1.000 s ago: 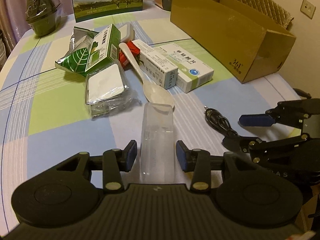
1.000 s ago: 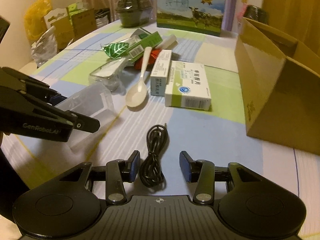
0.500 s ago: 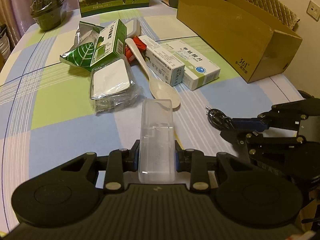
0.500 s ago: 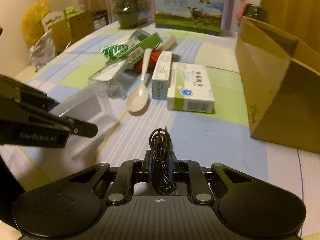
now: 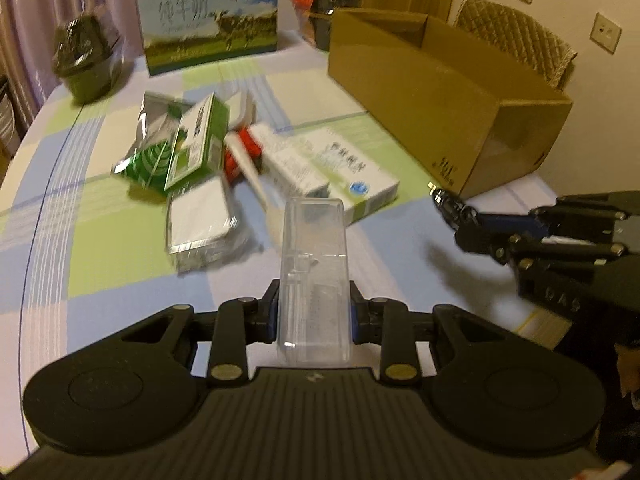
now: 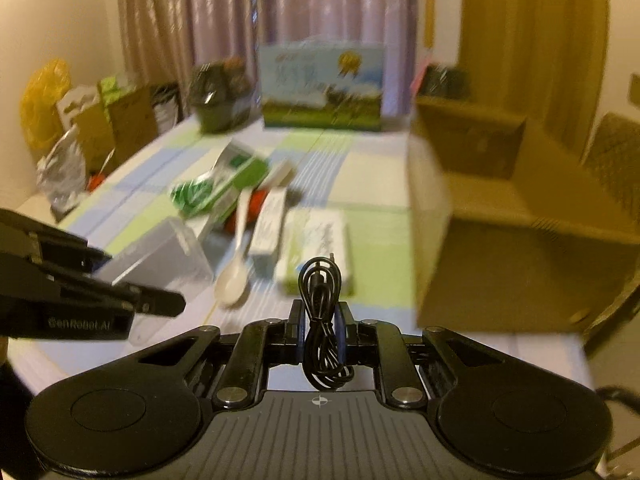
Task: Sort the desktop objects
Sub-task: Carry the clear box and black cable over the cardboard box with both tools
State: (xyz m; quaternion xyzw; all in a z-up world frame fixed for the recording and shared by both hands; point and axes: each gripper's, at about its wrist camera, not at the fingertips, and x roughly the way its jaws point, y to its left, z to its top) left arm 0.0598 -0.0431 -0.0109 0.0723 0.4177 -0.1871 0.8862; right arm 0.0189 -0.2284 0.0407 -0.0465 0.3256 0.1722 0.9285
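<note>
A clear, oblong plastic case [image 5: 313, 276] is pinched between the pads of the left gripper [image 5: 313, 314] and is carried clear of the checked blue, green and white tablecloth of the table [image 5: 100, 272], out over the near part of the table; a coiled black cable [image 6: 321, 320] is clamped in the right gripper [image 6: 320, 326], whose jaws are pressed together on the bundle, and it too is held off the cloth, near the table's right side as seen from the left wrist; the sorting is judged to be at an early stage, since only these two items are seen in hand and neither has yet been put down anywhere; the open brown cardboard box [image 5: 440, 96] at the far right corner is taken as the likely destination, though its inside cannot be read well enough to say whether anything lies in it; still left in a loose heap toward the middle of the table are a white plastic spoon [image 6: 236, 264], a white and green medicine carton [image 5: 352, 176], a narrower white carton [image 6: 270, 226] beside it, a green leaf-printed box [image 5: 192, 144], a flat packet in clear wrap [image 5: 200, 216] and a small red item [image 5: 240, 152] half hidden under the spoon handle; a blue and green milk gift box [image 5: 208, 12] stands at the far edge and is judged not to belong to the clutter.
</note>
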